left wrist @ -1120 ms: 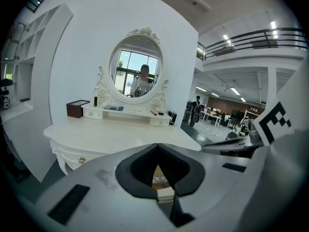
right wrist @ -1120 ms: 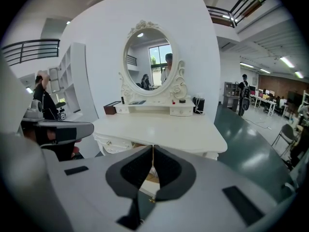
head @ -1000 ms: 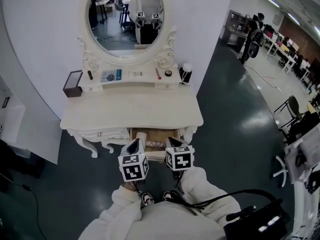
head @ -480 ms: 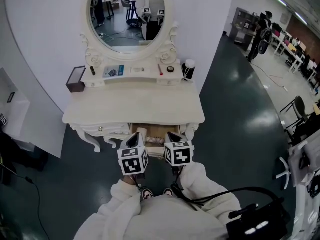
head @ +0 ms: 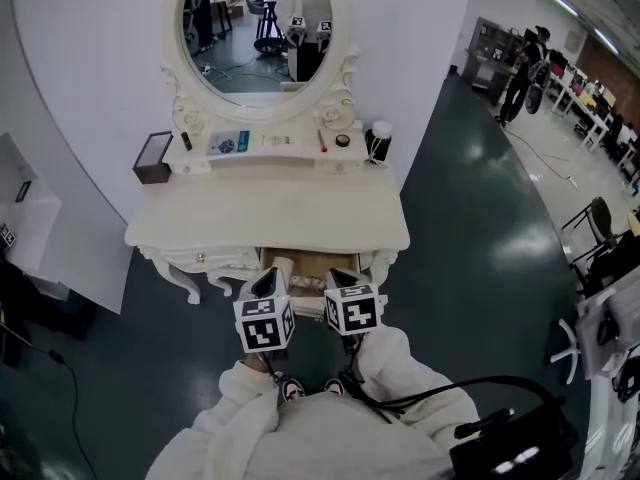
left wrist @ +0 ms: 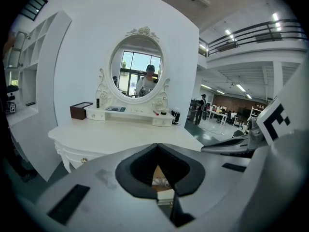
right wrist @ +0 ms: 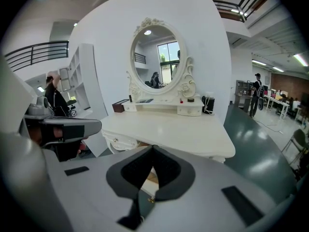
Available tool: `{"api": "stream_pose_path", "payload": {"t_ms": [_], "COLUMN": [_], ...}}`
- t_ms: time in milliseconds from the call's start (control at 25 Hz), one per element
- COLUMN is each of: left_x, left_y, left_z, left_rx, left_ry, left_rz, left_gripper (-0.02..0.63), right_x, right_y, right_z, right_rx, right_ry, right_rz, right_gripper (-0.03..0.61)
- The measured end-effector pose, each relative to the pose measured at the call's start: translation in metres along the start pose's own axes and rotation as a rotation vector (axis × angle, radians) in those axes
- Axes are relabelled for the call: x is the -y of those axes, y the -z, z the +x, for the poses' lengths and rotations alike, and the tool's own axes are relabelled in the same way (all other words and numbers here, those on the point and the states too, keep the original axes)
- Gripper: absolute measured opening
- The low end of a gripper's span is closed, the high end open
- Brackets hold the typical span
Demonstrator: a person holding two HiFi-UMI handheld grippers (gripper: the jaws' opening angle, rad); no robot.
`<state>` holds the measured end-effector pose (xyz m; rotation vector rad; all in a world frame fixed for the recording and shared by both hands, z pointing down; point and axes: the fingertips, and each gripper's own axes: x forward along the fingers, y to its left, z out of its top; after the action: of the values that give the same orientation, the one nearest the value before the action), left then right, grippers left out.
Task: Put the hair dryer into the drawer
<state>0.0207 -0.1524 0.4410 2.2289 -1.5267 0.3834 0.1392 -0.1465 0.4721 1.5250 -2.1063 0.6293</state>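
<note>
The white dressing table's (head: 265, 213) middle drawer (head: 345, 264) stands pulled out. Inside it lies a pale cream and pink thing, likely the hair dryer (head: 308, 284), partly hidden behind the grippers. My left gripper (head: 268, 280) hovers just in front of the drawer's left half, my right gripper (head: 340, 278) in front of its right half. The jaws of each meet at the tips with nothing between them, as the left gripper (left wrist: 157, 145) view and the right gripper (right wrist: 153, 147) view also show. Through the gap under the left jaws a white piece in the drawer (left wrist: 162, 181) shows.
An oval mirror (head: 260, 33) rises behind the table. Its small shelf carries a brown box (head: 152, 158), small bottles and a dark jar (head: 376, 140). A white shelf unit (head: 25, 228) stands at the left. Dark floor (head: 480, 228) spreads to the right, with a person (head: 525, 63) and chairs further off.
The head camera has shifted slightly. Both grippers stay shut and keep their place in front of the open drawer.
</note>
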Motion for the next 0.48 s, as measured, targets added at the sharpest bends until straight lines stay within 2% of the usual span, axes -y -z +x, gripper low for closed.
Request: {"api": "stream_pose_path", "payload": {"t_ms": [480], "left_x": [-0.0012], "left_y": [-0.0004], "left_z": [0.0037], "left_rx": [-0.003], "left_ry": [0.000], "left_rz": [-0.017], "left_gripper": [0.006], "right_x": [0.0045], "right_y": [-0.0045], "right_z": [0.0009], "right_rx": [0.004], "right_ry": [0.014], "right_rz": [-0.007], "right_gripper": [0.060]}}
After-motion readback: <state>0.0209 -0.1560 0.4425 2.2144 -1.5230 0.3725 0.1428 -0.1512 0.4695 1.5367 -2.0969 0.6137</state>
